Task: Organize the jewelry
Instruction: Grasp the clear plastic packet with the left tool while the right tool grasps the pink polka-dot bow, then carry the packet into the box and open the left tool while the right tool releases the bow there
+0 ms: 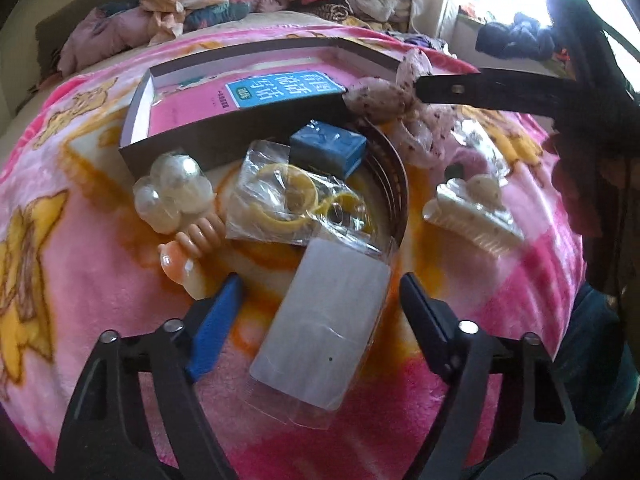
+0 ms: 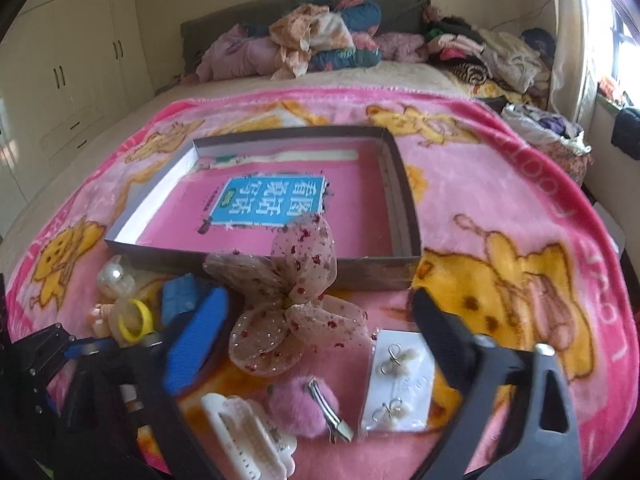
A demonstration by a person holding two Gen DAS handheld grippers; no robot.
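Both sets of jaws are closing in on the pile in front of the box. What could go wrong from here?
1. The left gripper straddles a slippery clear packet; it may buckle or slide out when squeezed.
2. The right gripper frames the gauzy bow, which leans on the box; the jaws might snag the gauze or nudge the earring card beside it.
3. Both grippers work close together over one small cluster, so they could collide.

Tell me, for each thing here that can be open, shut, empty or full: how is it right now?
Left tongs: open, astride a clear packet, not pressing it.
Right tongs: open, the mesh bow between the fingers, untouched.
Cardboard box: lidless, holding only a book.
White claw clip: shut.
Blue case: shut.
Earring card: still bagged.
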